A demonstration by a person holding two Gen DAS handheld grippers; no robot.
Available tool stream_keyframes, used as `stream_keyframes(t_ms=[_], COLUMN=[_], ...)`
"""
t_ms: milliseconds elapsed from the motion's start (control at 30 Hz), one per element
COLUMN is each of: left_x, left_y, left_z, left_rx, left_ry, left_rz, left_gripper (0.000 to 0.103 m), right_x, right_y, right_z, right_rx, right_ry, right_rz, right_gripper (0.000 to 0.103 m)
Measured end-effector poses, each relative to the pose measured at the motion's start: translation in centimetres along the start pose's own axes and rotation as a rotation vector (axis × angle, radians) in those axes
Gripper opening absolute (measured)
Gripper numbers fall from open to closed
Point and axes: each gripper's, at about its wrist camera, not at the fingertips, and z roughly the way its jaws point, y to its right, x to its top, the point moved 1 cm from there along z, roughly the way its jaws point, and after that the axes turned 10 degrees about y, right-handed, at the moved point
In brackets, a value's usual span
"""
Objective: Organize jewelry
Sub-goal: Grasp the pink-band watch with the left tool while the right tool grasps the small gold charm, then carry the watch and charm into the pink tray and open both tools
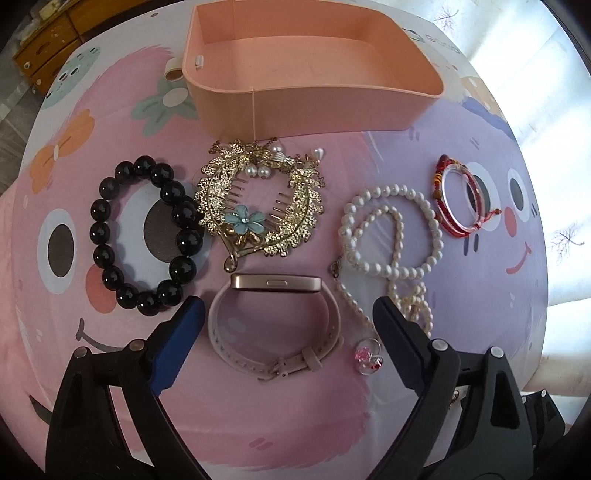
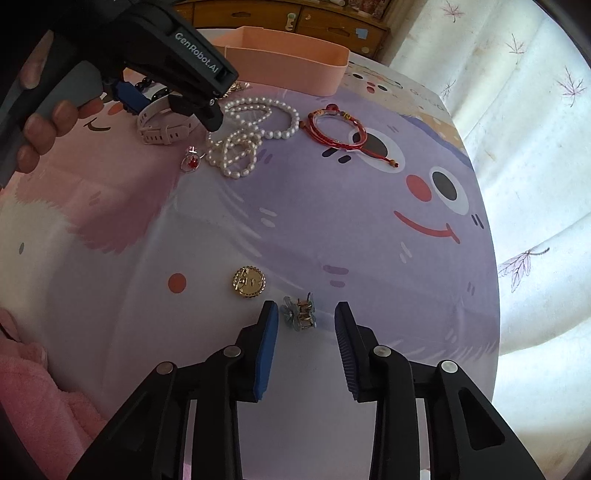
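Note:
My left gripper point(image 1: 289, 314) is open, its fingers on either side of a pink-strap watch point(image 1: 275, 325). Beyond it lie a black bead bracelet point(image 1: 142, 236), a gold leaf hair comb point(image 1: 258, 199), pearl strands point(image 1: 388, 240), red bracelets point(image 1: 461, 197) and a small pink crystal ring point(image 1: 367, 356). An open pink box point(image 1: 314, 74) stands at the back. My right gripper point(image 2: 306, 312) is open, with a small blue flower clip point(image 2: 298, 312) between its fingertips. A gold round brooch point(image 2: 249, 282) lies just left of it.
The cartoon-print tablecloth point(image 2: 332, 221) covers the table. The left gripper point(image 2: 173, 55) and the hand holding it show in the right wrist view at top left. A wooden cabinet point(image 2: 314, 22) stands behind; a white curtain point(image 2: 535, 147) hangs at the right.

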Motion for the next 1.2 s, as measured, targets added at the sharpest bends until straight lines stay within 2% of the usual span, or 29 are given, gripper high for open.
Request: stream_keyframes(t_ms=[100,133,200,467,633,900,1033,1200], left_x=[0.4,0.5,0.8,-0.4,-1.7,-1.8,-1.6,-0.8], left_y=[0.6,0.7,1.2,0.9,0.6,0.3,-0.7,-2.0], left_z=[0.2,0.2,0.0,-0.8,-1.3,-3.6,-6.3,-10.4], left_rx=[0.026,0.038,0.052,0.026,0.030,0.026,0.013,-0.036], left_ry=[0.021,0.025,0.020,0.017,0.037,0.105,0.146,0.188], left_rz=[0.017,0.022,0.027,-0.039,-0.015,0.003,0.029,0.037], left_gripper=[0.084,0.077,0.070,0.055,0.052,0.052,0.052,0.052], right_x=[0.2,0.3,0.5,0.8,1.3,3.2,5.2,9.4], right_y=[0.5,0.6,0.7,1.2,2.2,3.6,3.9,4.5], right_z=[0.3,0.4,0.6,1.0,1.2,0.1,-1.0,-2.6], right_rx=[0.033,0.040,0.044,0.083,0.081,0.077,0.068,0.089], right_ry=[-0.009,-0.011,-0.013,-0.002,0.003,0.056,0.113,0.234], right_rz=[0.064,0.074,0.069,0.031,0.085,0.218,0.238,0.270], right_gripper=[0.021,0.019,0.018,0.018,0.017,0.015,0.015,0.015])
